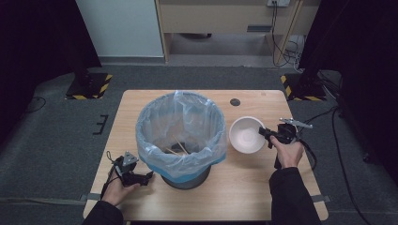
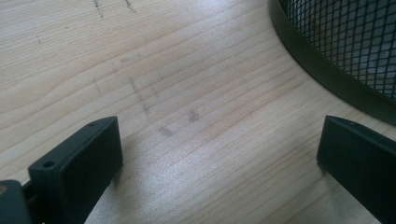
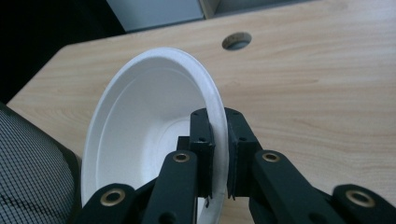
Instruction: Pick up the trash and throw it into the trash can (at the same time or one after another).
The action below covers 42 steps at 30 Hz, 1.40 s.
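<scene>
A white paper bowl (image 1: 246, 134) is held just right of the bin, and my right gripper (image 1: 265, 134) is shut on its right rim. The right gripper view has the bowl (image 3: 144, 121) tilted on edge, its rim pinched between the two black jaws of the gripper (image 3: 219, 116). A black mesh waste bin (image 1: 181, 136) lined with a pale blue plastic bag stands mid-table, with a few thin wooden sticks (image 1: 177, 148) inside. My left gripper (image 1: 147, 178) rests low at the bin's front left, open over bare wood (image 2: 210, 135), with the bin's base (image 2: 327, 74) at the upper right.
The wooden table (image 1: 141, 108) has a round cable hole (image 1: 235, 101) at the back right. Dark curtains and stand bases with hazard stripes (image 1: 89, 86) flank the table on grey carpet. Cables trail on the floor at the right.
</scene>
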Each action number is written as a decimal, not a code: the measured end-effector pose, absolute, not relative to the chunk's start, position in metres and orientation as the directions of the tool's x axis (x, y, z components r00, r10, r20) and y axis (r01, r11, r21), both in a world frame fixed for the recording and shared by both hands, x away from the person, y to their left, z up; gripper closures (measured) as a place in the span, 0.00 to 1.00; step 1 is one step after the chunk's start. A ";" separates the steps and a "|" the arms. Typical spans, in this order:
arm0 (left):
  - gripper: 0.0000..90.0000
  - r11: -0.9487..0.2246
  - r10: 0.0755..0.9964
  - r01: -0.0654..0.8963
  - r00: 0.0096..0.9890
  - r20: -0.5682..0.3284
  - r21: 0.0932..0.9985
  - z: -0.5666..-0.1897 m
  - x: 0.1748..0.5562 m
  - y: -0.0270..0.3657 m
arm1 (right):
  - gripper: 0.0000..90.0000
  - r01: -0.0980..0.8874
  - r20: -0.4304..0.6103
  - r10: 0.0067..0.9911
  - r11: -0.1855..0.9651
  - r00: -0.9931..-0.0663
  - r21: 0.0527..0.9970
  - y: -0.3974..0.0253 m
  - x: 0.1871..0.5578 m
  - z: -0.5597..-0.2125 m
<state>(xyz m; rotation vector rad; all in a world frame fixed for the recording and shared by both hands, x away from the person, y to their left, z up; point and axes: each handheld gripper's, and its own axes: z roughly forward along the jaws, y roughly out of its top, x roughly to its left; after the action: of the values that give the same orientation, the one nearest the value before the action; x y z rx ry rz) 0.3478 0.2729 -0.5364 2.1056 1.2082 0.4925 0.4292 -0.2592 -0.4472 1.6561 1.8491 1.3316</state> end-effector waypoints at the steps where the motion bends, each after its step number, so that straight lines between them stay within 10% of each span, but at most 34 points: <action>1: 0.00 -0.362 0.864 0.618 0.504 0.001 0.697 -0.536 0.348 0.273 | 0.93 0.592 0.333 0.902 -0.114 -0.276 0.798 -0.260 0.429 -0.445; 42: 0.00 -0.362 0.864 0.619 0.504 0.001 0.697 -0.536 0.348 0.273 | 0.93 0.089 0.351 0.830 -0.348 -0.433 0.933 -0.264 0.373 -0.326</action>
<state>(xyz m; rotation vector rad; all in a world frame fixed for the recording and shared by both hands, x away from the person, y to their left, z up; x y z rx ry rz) 0.3478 0.2729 -0.5364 2.1056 1.2083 0.4922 0.3734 -0.2644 -0.3264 1.2322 1.3516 1.8344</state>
